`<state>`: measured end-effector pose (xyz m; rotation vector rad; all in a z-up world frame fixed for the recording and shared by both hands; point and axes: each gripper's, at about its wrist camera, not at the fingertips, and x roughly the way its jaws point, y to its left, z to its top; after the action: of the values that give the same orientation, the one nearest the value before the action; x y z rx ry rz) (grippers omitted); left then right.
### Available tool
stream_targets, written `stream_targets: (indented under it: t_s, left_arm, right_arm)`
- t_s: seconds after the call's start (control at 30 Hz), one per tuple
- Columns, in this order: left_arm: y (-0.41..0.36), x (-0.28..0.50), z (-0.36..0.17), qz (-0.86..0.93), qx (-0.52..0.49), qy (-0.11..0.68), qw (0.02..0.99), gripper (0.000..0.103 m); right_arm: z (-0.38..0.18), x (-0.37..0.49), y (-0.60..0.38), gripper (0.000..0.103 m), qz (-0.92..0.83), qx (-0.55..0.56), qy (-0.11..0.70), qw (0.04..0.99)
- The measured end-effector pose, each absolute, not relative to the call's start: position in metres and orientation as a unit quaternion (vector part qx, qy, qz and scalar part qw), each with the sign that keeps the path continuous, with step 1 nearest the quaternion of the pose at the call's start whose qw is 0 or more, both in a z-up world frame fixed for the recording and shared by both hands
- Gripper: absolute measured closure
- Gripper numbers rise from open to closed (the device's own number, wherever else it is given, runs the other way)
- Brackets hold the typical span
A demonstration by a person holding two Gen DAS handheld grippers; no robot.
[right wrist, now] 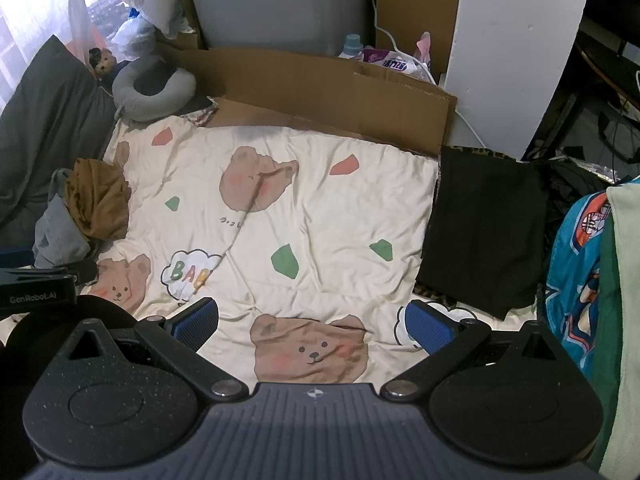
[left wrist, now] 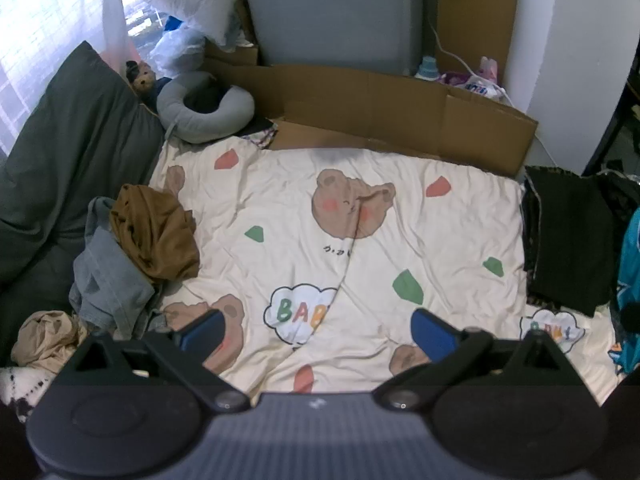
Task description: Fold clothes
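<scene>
both claws released above the bear quilt

the landmark is the cream bear quilt on the bed. at its left edge lies a pile of unfolded clothes: a beige garment, a grey garment and a brown garment on top. over the quilt's near part, the left claw and the right claw hang wide apart, holding nothing. on the quilt's right edge lies a folded black garment.
</scene>
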<state>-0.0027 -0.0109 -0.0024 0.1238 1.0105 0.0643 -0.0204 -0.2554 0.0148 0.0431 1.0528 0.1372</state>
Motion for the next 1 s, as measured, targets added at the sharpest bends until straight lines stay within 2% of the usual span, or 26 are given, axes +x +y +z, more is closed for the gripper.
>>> stream_targets:
  t_s: [1.0]
  left_arm:
    - [-0.001,-0.002,0.001,0.032,0.052,0.484,0.873,0.003]
  right_arm:
    - [0.016,-0.018,-0.256,0.0,0.056,0.021,0.508,0.86]
